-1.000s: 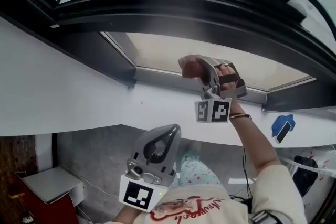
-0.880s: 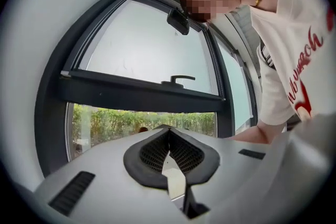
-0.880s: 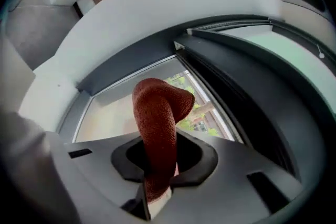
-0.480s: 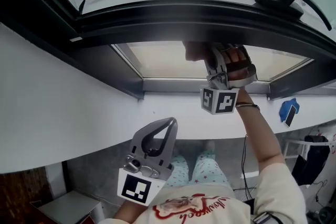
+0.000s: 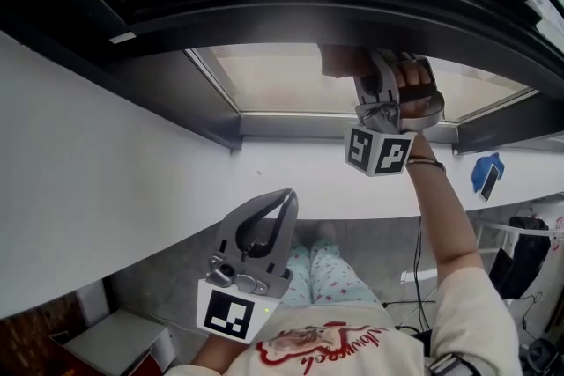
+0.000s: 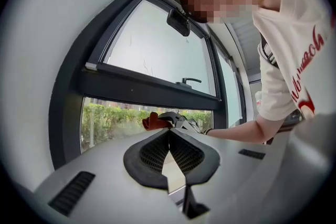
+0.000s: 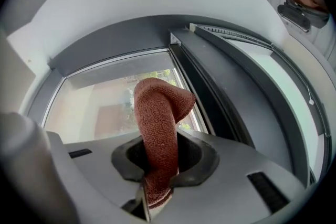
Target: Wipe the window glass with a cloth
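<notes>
Cloth [image 7: 157, 113] sits clamped in the right gripper [image 7: 156, 176]. The jaws are closed tight on its lower end, and its folded top stands free toward the lower pane of window glass [image 7: 94, 105].

Step, as judged: cloth raised to the pane, wiping about to begin or just at its edge. Cloth is close to the glass; cannot tell if it touches.

Next move calls for pressing the loose fold flat on the glass and sweeping across. The hard jaws should stay off the pane and clear of the dark frame [image 5: 308, 9] just above.

Left gripper [image 6: 170, 152]: jaws together, nothing between them, held low by the body, well apart from the window.

Head view gives only a dim scrap of cloth past the right gripper. Left gripper view alone shows it side-on, a reddish tuft at the pane, plus a window handle [image 6: 190, 81] on the upper sash.
</notes>
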